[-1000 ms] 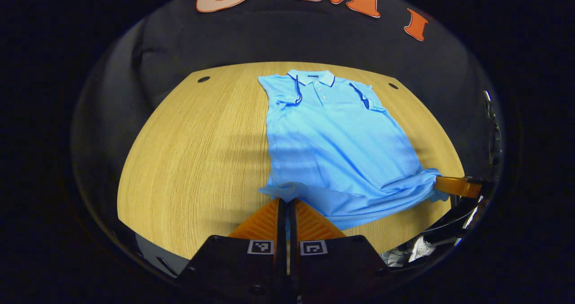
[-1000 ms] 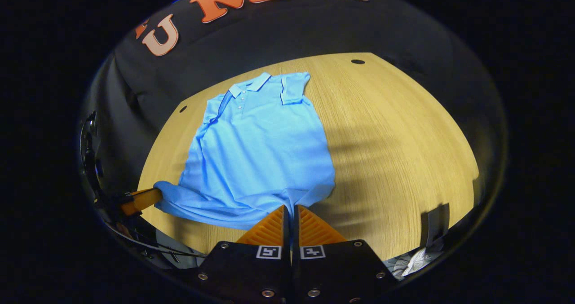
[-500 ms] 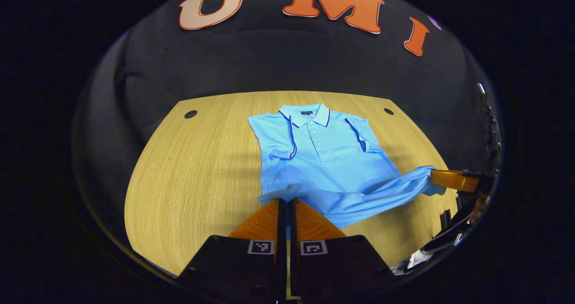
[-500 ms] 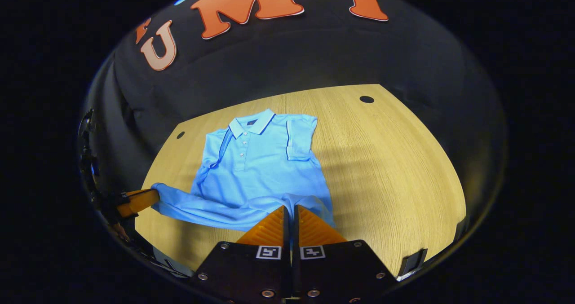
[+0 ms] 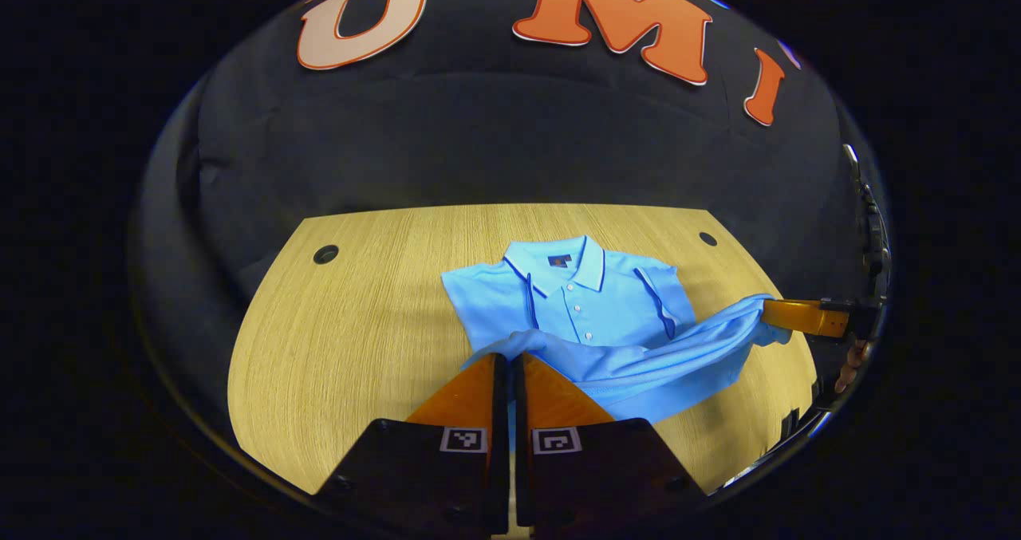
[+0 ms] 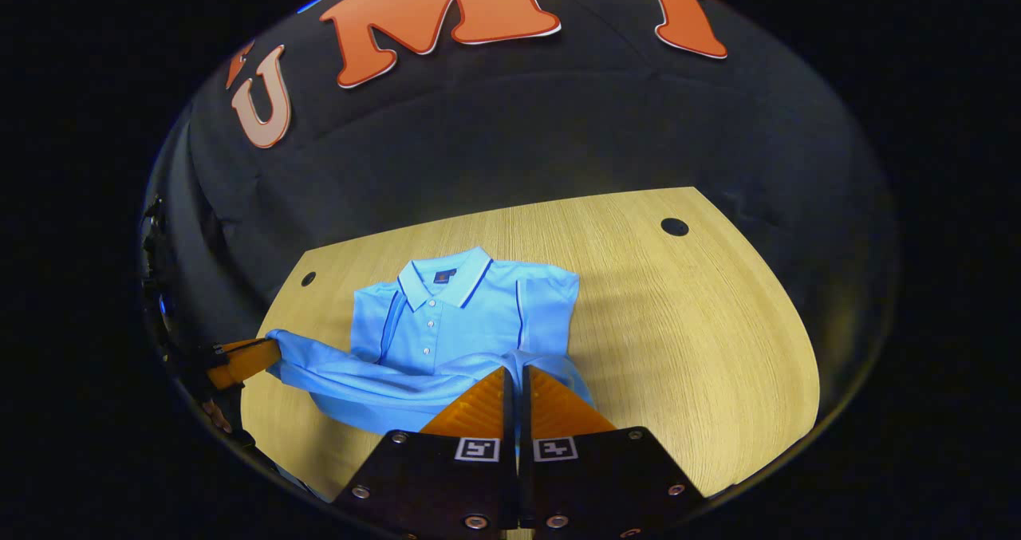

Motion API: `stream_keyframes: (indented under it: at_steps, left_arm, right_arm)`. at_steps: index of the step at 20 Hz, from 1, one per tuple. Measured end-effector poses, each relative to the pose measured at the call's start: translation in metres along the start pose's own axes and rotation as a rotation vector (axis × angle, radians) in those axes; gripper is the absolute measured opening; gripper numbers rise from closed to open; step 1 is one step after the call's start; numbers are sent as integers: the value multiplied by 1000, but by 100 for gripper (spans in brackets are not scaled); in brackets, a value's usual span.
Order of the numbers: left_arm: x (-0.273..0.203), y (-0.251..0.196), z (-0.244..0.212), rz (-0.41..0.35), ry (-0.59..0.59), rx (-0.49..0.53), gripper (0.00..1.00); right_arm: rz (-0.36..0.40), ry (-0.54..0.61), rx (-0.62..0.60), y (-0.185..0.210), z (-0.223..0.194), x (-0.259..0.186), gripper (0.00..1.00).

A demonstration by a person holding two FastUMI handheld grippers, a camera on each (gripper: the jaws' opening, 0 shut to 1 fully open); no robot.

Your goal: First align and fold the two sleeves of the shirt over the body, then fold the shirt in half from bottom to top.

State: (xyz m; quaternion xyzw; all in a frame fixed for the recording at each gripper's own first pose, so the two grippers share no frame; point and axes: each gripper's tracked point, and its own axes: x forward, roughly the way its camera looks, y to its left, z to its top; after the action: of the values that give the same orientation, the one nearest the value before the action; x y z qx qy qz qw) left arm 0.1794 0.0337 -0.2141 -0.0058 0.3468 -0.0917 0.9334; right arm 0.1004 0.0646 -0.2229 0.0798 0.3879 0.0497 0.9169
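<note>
A light blue polo shirt (image 5: 578,305) (image 6: 447,321) lies on the wooden table, collar toward the far wall, both sleeves folded over the body. My left gripper (image 5: 508,356) is shut on the hem's left corner and holds it raised above the table. My right gripper (image 6: 514,371) is shut on the hem's right corner, also lifted. The hem hangs stretched between them over the lower body. The right gripper (image 5: 802,317) shows at the right of the left gripper view. In the right gripper view the left gripper (image 6: 239,360) is at the left.
The wooden table (image 5: 359,325) (image 6: 694,325) has a round cable hole near each far corner, one (image 5: 325,254) on the left and one (image 6: 674,226) on the right. The black cloth wall stands behind the table's far edge.
Both grippers have carried the hem up and toward the collar. Less of the shirt's body shows in front of the hem, and the table's far edge sits lower in both views.
</note>
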Motion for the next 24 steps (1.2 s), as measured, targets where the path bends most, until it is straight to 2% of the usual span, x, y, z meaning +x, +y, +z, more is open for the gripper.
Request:
stream_keyframes:
  at_steps: [4,9,13,19,21,23,24]
  left_arm:
    - [48,13,33,-8,2,-18,7]
    - [107,27,71,3,-12,19,7]
    - [145,33,87,9,-8,67,7]
    - [188,49,96,51,-8,64,7]
    - [189,55,94,66,2,64,16]
    - [182,50,94,44,-3,30,48]
    - [177,48,94,35,-2,15,64]
  right_arm:
    - [-9,-9,16,-2,29,44,1]
    - [-8,0,28,-5,63,96,1]
    - [-13,6,64,-6,79,136,1]
    - [25,1,144,-1,96,182,2]
    - [37,1,170,1,97,181,4]
    - [30,-15,127,2,97,173,17]
    - [19,-36,87,1,100,167,28]
